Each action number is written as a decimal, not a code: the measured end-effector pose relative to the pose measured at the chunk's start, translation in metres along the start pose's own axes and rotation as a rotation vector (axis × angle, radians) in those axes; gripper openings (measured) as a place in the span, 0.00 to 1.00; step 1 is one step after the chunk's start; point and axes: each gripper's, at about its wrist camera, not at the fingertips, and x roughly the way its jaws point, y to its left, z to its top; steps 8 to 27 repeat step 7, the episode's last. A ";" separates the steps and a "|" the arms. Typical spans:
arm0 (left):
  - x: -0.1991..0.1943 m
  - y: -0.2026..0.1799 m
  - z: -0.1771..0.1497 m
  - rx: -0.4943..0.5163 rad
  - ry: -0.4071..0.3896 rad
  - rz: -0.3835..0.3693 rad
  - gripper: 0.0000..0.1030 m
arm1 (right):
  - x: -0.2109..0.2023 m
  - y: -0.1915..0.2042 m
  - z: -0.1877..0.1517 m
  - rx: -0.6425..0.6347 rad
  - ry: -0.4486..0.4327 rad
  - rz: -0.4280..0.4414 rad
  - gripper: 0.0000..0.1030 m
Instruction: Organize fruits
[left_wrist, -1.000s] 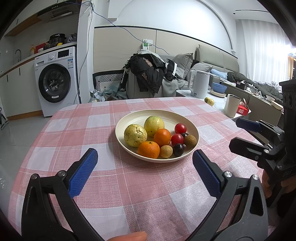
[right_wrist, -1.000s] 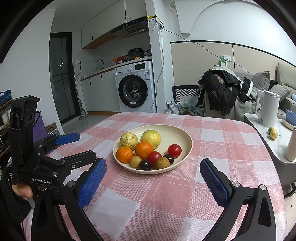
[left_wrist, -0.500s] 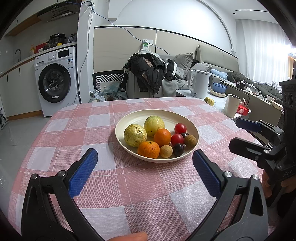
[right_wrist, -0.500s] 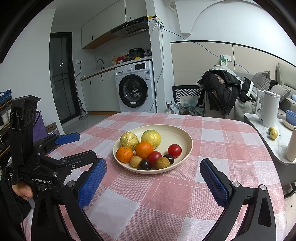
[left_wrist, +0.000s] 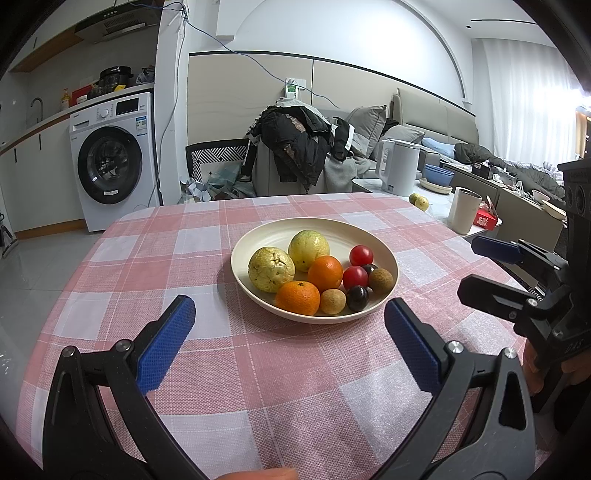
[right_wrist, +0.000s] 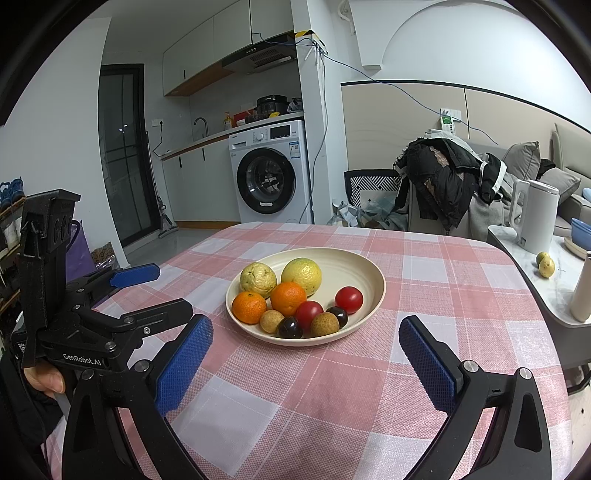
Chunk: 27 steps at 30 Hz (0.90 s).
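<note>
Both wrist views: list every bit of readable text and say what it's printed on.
"GenRobot.AI": on the left gripper body, seen in the right wrist view.
Washing machine: panel markings and stickers too small to read.
Red box on the side counter: print blurred.
Nothing else is legible.

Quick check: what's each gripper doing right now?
Left gripper: open, holding nothing, short of the plate.
Right gripper: open, holding nothing, also short of the plate.
</note>
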 end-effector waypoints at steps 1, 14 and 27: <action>0.000 0.000 0.000 0.000 0.000 -0.001 0.99 | 0.000 0.000 0.000 0.000 0.000 0.001 1.00; 0.000 0.000 0.000 0.000 -0.004 -0.002 0.99 | 0.000 0.000 0.000 0.000 0.000 0.001 1.00; 0.000 0.000 0.000 0.000 -0.004 -0.002 0.99 | 0.000 0.000 0.000 0.000 0.000 0.001 1.00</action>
